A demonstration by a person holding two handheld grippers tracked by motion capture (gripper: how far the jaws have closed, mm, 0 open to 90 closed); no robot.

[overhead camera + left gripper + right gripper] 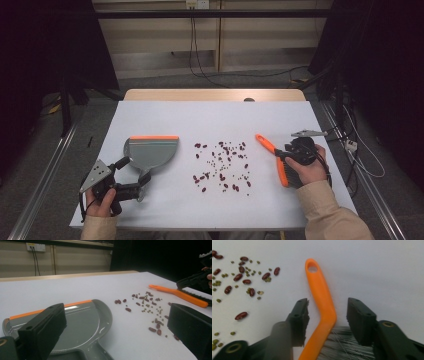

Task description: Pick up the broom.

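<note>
High view: left gripper (121,165) jaws spread at dustpan (150,152) handle; brush (274,157) right of beans (222,167).
Right gripper view: right gripper (328,315) jaws straddle brush handle, gaps both sides. Judged light, stiff, slick plastic; take the handle's bend.

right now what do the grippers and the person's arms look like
Both grippers, left gripper and right gripper, are black with blocky two-jaw fronts, each topped by a grey three-cornered plate. A dark cable trails from each. The person wears beige sleeves.
</note>
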